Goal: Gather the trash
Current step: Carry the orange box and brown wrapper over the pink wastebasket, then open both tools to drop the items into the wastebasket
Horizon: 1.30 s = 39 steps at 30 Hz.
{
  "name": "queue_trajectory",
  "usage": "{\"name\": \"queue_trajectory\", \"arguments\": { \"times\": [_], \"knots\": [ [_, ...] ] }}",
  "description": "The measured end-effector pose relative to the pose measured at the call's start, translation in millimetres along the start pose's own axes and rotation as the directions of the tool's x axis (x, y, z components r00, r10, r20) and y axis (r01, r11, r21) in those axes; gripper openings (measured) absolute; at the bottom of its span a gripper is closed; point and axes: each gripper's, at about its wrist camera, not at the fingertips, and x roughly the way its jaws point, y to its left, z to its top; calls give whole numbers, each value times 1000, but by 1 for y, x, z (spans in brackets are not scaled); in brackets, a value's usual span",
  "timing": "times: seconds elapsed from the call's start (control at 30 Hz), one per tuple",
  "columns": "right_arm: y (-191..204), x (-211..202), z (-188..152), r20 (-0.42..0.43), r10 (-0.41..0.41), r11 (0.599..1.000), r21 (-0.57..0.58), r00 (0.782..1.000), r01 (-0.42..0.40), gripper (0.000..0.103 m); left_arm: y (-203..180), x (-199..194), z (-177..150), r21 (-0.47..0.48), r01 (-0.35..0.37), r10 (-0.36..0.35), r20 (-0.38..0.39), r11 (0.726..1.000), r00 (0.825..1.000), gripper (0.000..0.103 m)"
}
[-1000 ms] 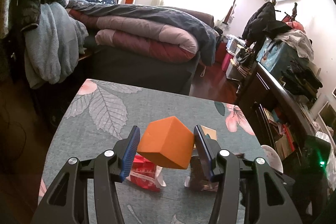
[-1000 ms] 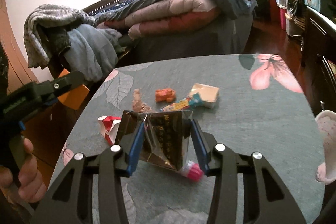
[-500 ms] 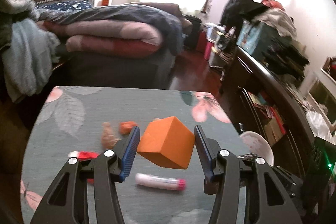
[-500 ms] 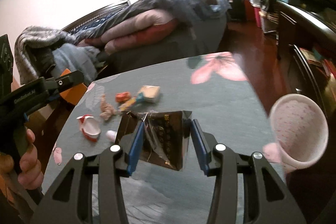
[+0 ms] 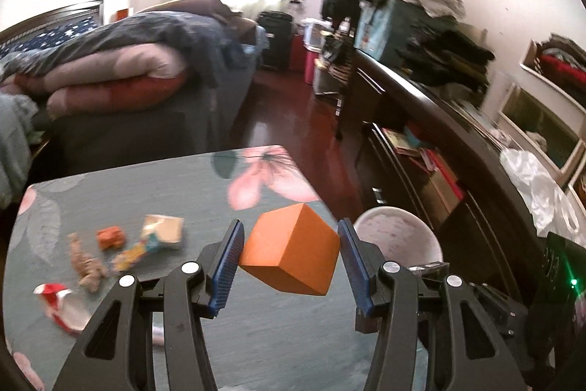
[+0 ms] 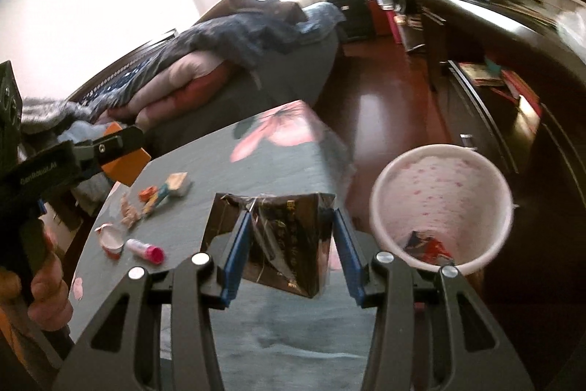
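Note:
My left gripper [image 5: 291, 262] is shut on an orange box [image 5: 291, 261] and holds it above the table's right edge, near the pink-dotted white bin [image 5: 397, 237]. My right gripper [image 6: 291, 255] is shut on a dark shiny wrapper [image 6: 278, 244], held above the table beside the bin [image 6: 443, 193], which has a wrapper inside. Trash lies on the table: a red and white wrapper [image 5: 60, 305], a brown scrap [image 5: 86, 266], an orange piece [image 5: 110, 237], a colourful packet [image 5: 154, 239] and a pink-capped tube [image 6: 144, 250].
The table [image 5: 146, 193] has a grey-green floral cloth. A bed with piled quilts [image 5: 110, 76] stands behind it. A dark cabinet with clothes and a white bag [image 5: 531, 185] runs along the right. Red-brown floor [image 6: 384, 112] lies between them.
Both grippers have swung right toward the bin with their loads still held. The bin now fills the right wrist view's right side and shows in the left wrist view.

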Motion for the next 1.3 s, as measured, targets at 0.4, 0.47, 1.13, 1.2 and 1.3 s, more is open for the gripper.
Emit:
{"name": "queue_trajectory", "arguments": {
  "times": [0.4,0.47,1.13,1.2,1.3],
  "knots": [
    [-102,-15,-3,42,-154,978,149,987,146,46,-84,57,7,129,106,-99,-61,986,993,53],
    [-117,-15,-4,42,-177,970,173,983,168,46,-96,68,8,150,120,-110,-70,981,991,53],
    [-185,67,4,-21,-321,927,198,947,318,70,-159,190,14,190,156,-122,-179,969,976,89],
    [-185,70,5,-20,-317,928,200,948,314,70,-157,183,17,186,147,-122,-136,972,983,89],
    [-184,69,3,-30,-318,927,201,948,317,71,-152,172,19,198,128,-108,-107,972,988,90]
  ]
}}
